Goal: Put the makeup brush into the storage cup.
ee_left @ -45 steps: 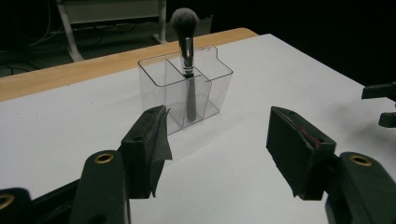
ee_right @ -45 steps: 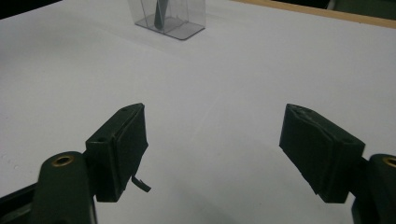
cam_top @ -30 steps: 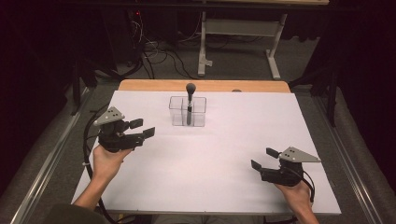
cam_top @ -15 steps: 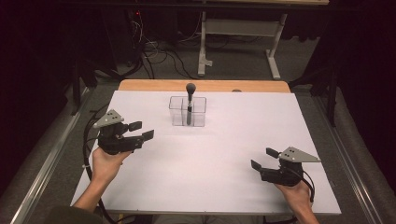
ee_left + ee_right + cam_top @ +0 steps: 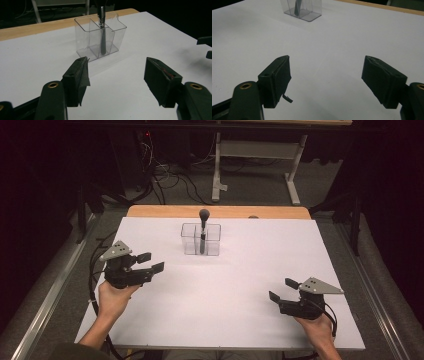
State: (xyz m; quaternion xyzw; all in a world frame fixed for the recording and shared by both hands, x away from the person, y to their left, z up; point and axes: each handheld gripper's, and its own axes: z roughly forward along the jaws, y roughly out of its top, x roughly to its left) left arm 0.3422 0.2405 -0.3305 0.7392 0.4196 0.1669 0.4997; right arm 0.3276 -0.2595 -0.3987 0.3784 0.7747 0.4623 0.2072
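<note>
We are seeing the clear organizer [image 5: 100, 37], brush [image 5: 102, 30] standing in its middle compartment, sitting ahead of the left gripper [image 5: 116, 77]'s jaws, bare white counter [image 5: 240, 285] lying between. Those jaws have just been opening, nothing between them. Since earlier, left gripper has pulled slightly back. Right gripper [image 5: 325, 82]'s jaws are standing open, empty, well apart from the organizer.

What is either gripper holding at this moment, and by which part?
Nothing. The left gripper and right gripper both stand open over the white table, apart from the brush in the clear holder.
</note>
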